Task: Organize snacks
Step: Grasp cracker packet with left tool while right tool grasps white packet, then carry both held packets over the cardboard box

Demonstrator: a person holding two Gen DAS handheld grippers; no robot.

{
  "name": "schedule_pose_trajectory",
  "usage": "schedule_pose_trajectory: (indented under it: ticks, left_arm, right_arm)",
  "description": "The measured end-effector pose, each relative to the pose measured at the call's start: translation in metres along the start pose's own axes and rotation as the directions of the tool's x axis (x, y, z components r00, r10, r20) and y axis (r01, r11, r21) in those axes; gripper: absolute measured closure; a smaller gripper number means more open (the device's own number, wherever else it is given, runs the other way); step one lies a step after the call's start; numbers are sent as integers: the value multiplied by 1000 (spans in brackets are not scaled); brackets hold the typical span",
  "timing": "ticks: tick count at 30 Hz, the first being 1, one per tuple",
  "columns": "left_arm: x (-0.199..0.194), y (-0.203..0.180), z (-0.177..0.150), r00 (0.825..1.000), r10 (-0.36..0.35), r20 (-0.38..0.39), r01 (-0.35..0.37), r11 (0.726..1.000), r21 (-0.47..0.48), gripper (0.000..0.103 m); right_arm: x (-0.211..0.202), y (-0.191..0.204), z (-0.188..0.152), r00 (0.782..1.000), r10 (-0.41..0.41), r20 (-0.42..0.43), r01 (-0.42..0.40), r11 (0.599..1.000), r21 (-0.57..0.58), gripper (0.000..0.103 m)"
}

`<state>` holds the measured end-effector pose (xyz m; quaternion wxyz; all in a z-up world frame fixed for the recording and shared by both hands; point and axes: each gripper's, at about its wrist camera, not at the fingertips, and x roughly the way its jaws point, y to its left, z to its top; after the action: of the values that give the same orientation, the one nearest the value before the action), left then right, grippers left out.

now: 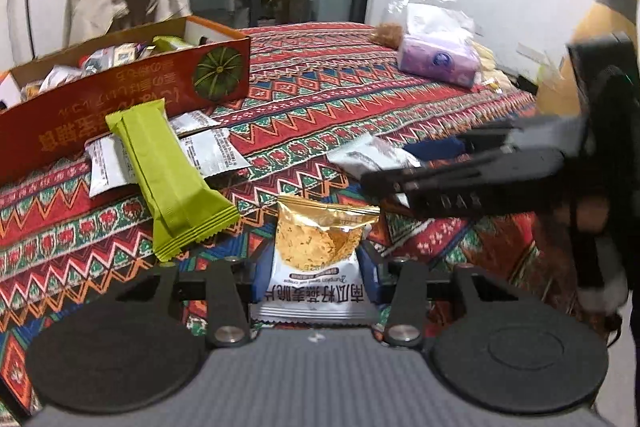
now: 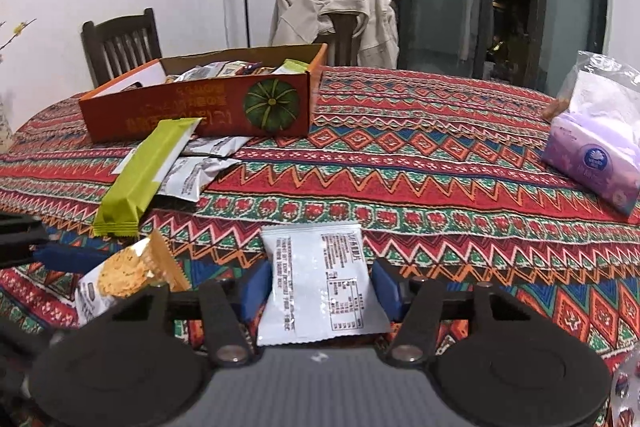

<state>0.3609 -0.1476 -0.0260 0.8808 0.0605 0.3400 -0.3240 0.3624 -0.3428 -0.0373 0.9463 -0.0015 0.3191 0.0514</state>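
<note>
Fingers of the left gripper [image 1: 316, 277] are seen pressed on a gold-topped cracker packet [image 1: 320, 251]. Right gripper [image 2: 318, 287] fingers flank a white sachet [image 2: 320, 283]; contact cannot be told. Both packets sit low over the patterned table [image 2: 400, 163]. Farther on, a green bar [image 1: 168, 175] lies on white sachets [image 1: 212, 151], beside the orange box [image 2: 200, 107] of snacks.

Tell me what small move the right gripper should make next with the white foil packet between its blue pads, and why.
Probably press the right gripper firmly onto the white foil packet before lifting. The packet lies between the blue pads, but a firm pinch is not clear, and the orange cardboard box of snacks stands farther back.
</note>
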Motion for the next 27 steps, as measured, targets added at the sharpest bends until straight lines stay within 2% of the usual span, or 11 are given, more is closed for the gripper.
schedule_pose_trajectory:
  ticks: [3,8,14,20,27]
  left_arm:
    - [-12,1,-6,1000,3,10,-2,997,-74,60]
    - [-50,-3,-22,999,3,50,4,988,-152,60]
    - [-98,8,-25,988,70,135,-40,977,-211,60]
    - [-127,32,-20,971,131,199,-79,965,-250,60]
    - [-141,55,-25,962,147,231,-79,957,-281,60]
  right_arm:
    - [-7,1,-3,1000,28,-4,-28,1000,-13,53]
    - [-28,9,-20,998,60,-1,-60,998,-20,54]
    - [-55,12,-32,989,149,21,-149,988,32,58]
    - [-77,17,-26,984,158,79,-162,986,41,58]
    - [-83,35,-13,982,159,103,-161,987,8,58]
